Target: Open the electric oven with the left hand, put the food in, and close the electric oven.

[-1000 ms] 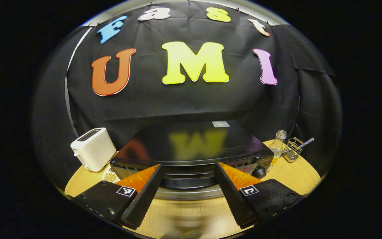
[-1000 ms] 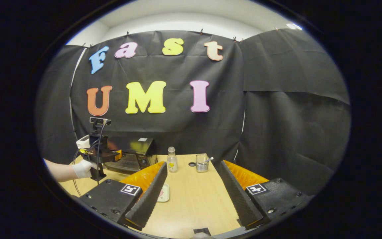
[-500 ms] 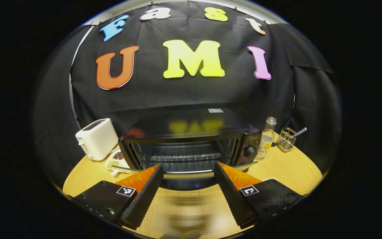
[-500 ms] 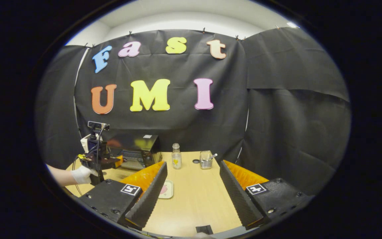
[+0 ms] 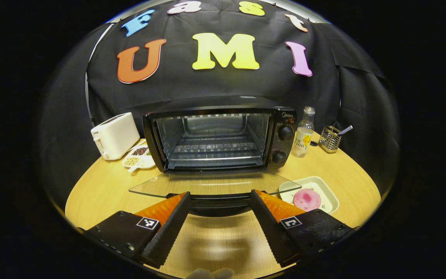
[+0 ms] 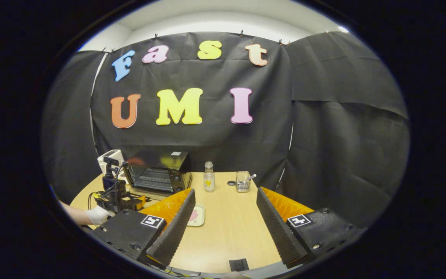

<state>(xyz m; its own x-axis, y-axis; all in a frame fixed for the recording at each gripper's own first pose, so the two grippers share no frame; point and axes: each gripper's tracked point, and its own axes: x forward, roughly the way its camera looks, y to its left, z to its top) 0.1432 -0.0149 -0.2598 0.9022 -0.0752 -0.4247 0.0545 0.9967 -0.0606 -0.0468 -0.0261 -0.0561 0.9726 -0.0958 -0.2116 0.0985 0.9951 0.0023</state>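
While the toaster oven stood with its glass door folded down flat, the left tongs gaped wide about the door handle, and the right tongs hung wide above the counter near the pink food in its tray, probably ready to fetch it.

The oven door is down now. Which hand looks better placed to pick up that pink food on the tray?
Probably the right hand-held gripper: open, empty, tray just beside its fingers. The left hand-held gripper sits at the door handle.
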